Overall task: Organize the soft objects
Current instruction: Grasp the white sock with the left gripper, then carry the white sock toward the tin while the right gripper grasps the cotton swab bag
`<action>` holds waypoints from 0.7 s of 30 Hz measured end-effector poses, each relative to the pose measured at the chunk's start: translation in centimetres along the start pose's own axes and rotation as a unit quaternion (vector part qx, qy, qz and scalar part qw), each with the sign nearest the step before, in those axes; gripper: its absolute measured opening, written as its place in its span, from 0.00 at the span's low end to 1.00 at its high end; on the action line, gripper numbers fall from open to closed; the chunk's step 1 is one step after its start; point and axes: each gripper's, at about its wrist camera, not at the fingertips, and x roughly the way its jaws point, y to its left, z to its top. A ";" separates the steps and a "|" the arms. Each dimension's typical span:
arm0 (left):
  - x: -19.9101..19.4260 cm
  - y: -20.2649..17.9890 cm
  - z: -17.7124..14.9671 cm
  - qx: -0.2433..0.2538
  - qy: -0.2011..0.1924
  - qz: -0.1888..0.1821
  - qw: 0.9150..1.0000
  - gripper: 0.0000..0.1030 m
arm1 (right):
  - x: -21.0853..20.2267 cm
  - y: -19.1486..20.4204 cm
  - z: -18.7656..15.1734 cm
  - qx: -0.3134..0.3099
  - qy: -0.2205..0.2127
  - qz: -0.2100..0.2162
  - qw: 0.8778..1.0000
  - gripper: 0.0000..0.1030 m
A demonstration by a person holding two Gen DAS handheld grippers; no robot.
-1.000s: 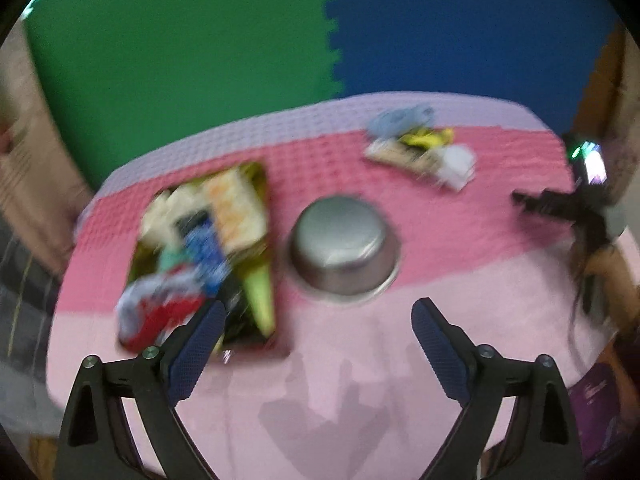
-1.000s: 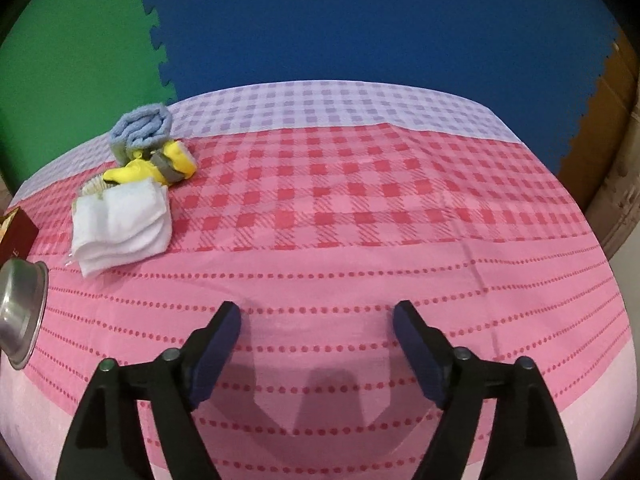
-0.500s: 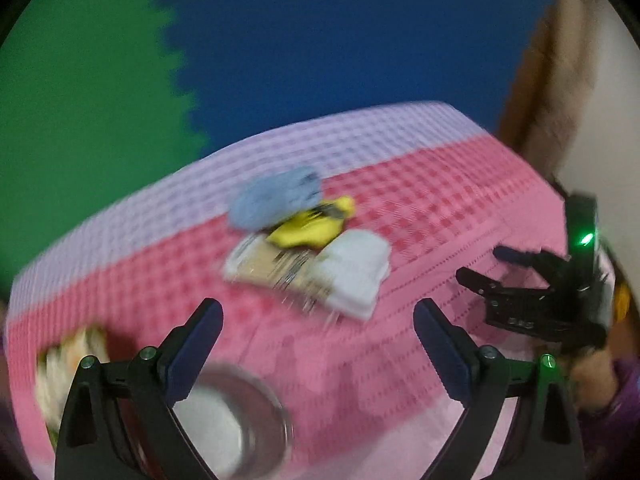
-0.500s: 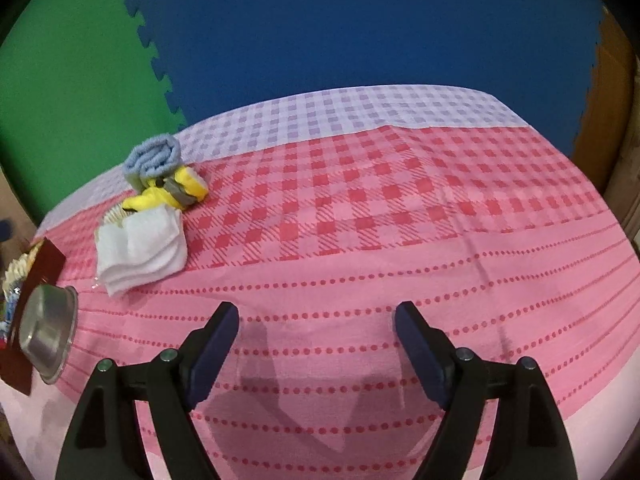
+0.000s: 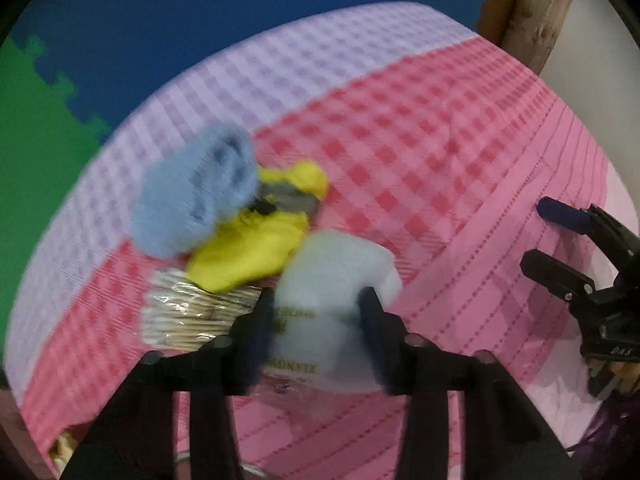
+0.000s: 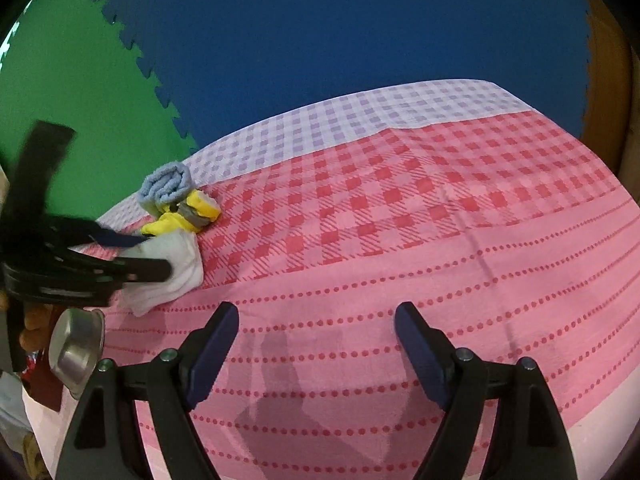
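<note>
A folded white cloth [image 5: 336, 276] lies on the pink checked tablecloth [image 5: 440, 152], beside a yellow and grey soft item [image 5: 248, 252] and a rolled blue towel [image 5: 196, 196]. My left gripper [image 5: 318, 320] points steeply down. Its jaws are closing, and both pads press the sides of the white cloth. In the right wrist view the same left gripper [image 6: 156, 256] clasps the white cloth [image 6: 184, 268] at the left, with the blue towel [image 6: 166, 184] behind it. My right gripper [image 6: 316, 332] hangs open over bare tablecloth, with nothing between its fingers.
A clear packet of wooden sticks [image 5: 188, 312] lies under the yellow item. A steel bowl [image 6: 76, 352] and a dark red tray [image 6: 40, 384] sit at the left edge. Green and blue foam mats form the back wall. A wooden post [image 5: 520, 12] stands at the right.
My left gripper swung from the tray and bowl across to the pile, dropped, and narrowed around the white cloth. The right gripper stayed in place, open, tilting slightly.
</note>
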 end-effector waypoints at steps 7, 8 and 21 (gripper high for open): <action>-4.4 -2.1 -2.3 -0.059 -0.080 -0.007 0.995 0.22 | 0.0 -0.4 0.2 0.015 -0.002 0.007 1.000 0.80; -5.4 -2.3 -3.2 -0.077 -0.093 -0.010 0.993 0.22 | 0.0 -0.4 0.2 0.015 -0.002 0.007 1.000 0.80; -12.5 -4.1 -18.6 -0.242 -0.139 -0.084 0.957 0.22 | 0.3 0.1 0.1 0.002 0.003 -0.008 1.000 0.80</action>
